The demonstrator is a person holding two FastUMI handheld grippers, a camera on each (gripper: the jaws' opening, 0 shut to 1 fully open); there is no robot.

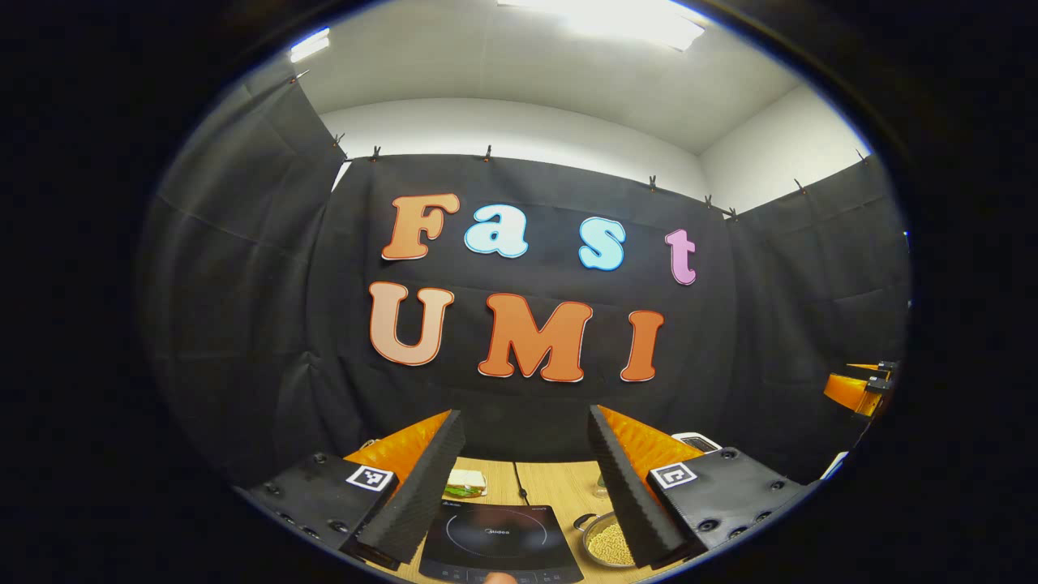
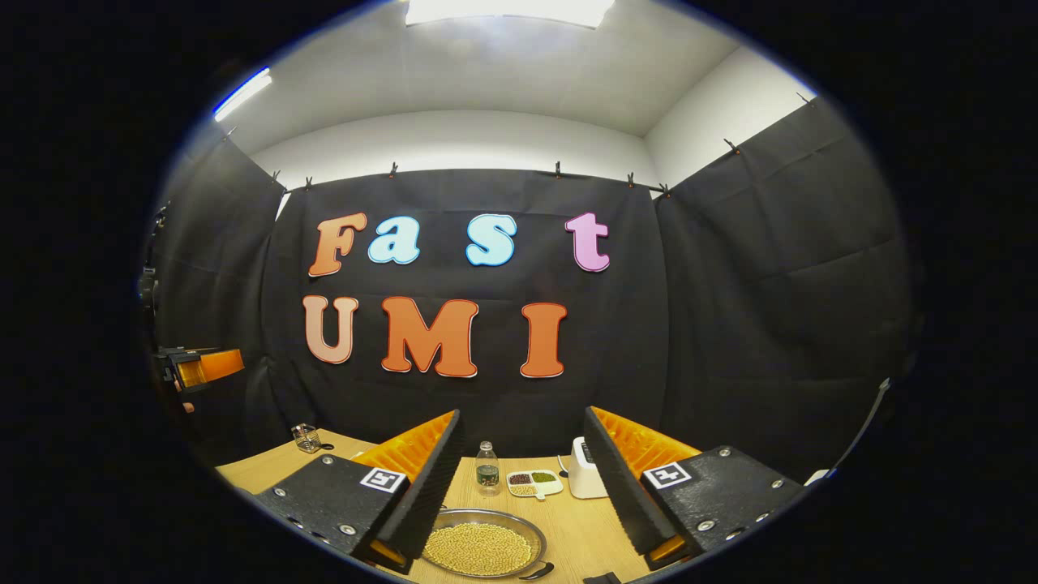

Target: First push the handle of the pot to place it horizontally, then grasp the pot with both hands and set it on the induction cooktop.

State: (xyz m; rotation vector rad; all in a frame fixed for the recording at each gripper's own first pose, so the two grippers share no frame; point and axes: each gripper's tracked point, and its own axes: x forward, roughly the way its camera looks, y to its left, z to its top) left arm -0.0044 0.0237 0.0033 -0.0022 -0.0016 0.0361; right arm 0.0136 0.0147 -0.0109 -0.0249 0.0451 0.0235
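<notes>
A shallow metal pot (image 2: 482,545) full of yellow beans rests on the wooden table, below and between my right gripper's fingers. Its small dark handle (image 2: 539,570) sticks out at the near right rim. My right gripper (image 2: 522,414) is open and holds nothing, raised above the pot. In the left gripper view the black induction cooktop (image 1: 499,539) lies flat on the table, with the pot (image 1: 604,542) just to its right, partly hidden by a finger. My left gripper (image 1: 525,415) is open and holds nothing, raised over the cooktop.
A sandwich (image 1: 465,483) and a cord (image 1: 519,478) lie behind the cooktop. Behind the pot stand a small bottle (image 2: 487,469), a divided dish of beans (image 2: 535,483) and a white appliance (image 2: 582,478). A glass container (image 2: 307,438) sits at the far left of the table (image 2: 584,527).
</notes>
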